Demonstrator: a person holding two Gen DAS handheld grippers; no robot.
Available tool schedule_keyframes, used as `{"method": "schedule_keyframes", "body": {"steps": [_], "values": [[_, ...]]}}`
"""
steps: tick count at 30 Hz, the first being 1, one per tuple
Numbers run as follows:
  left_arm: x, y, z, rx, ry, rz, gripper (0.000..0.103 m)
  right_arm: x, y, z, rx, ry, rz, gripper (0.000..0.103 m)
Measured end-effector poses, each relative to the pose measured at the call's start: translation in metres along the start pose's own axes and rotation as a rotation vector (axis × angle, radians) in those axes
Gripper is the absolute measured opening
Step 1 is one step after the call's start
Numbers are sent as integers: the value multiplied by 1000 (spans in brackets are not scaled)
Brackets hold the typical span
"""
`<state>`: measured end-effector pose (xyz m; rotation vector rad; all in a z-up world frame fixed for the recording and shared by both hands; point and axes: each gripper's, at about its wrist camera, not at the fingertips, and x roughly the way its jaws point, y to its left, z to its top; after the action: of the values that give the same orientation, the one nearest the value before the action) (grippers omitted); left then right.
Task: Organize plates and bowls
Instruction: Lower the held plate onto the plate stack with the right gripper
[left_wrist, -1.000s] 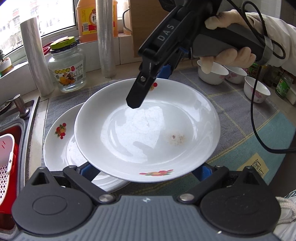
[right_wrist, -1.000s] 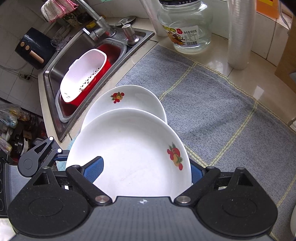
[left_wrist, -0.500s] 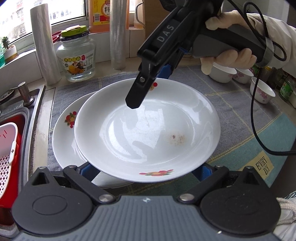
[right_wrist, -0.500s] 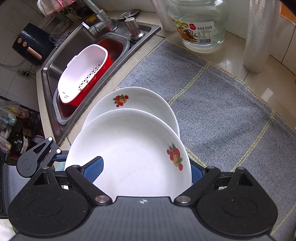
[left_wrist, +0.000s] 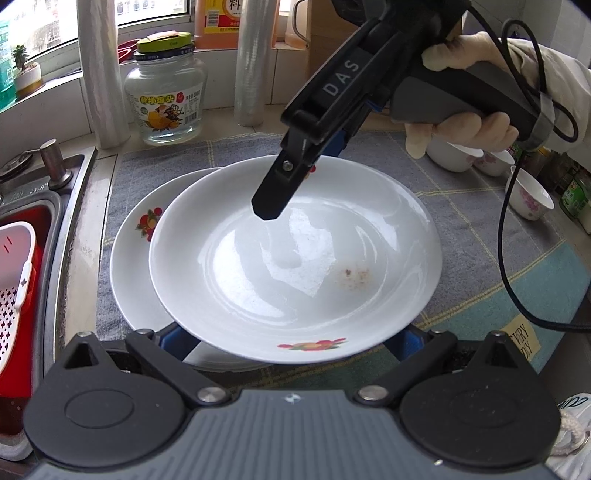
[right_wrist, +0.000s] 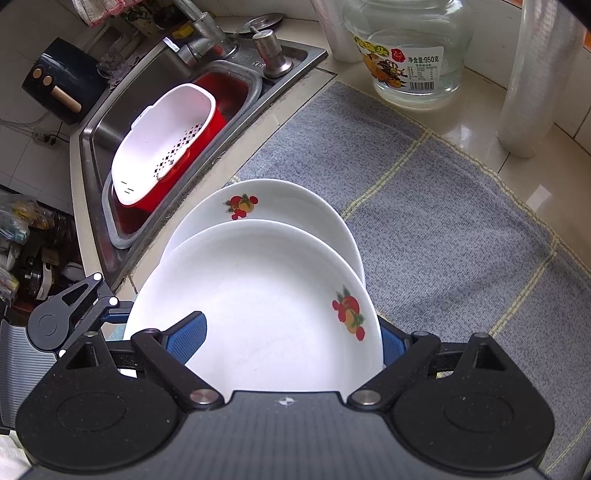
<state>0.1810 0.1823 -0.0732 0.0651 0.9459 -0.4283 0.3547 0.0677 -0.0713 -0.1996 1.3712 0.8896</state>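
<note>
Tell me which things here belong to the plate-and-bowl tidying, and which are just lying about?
Part of the job:
- upper plate, held from both sides by the left gripper and right gripper
- lower plate on the mat
- small bowls

Lying about:
- glass jar
- white colander in the sink
- plastic-wrap rolls

Grey checked mat (right_wrist: 443, 229) on the counter, labelled glass jar (left_wrist: 166, 99) by the window, two plastic-wrap rolls (left_wrist: 255, 66), steel sink (right_wrist: 122, 122) holding white colander (right_wrist: 166, 144) in red basin (right_wrist: 218, 122).
</note>
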Motion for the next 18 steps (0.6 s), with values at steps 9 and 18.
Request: {"method": "schedule_keyframes", "body": {"steps": [9, 18], "values": [[1, 9, 8, -38, 53, -32, 101, 9, 1, 5, -4, 23, -11, 96], [6, 17, 10, -60, 84, -42, 100, 15, 4, 8, -4, 47, -25, 97]]}}
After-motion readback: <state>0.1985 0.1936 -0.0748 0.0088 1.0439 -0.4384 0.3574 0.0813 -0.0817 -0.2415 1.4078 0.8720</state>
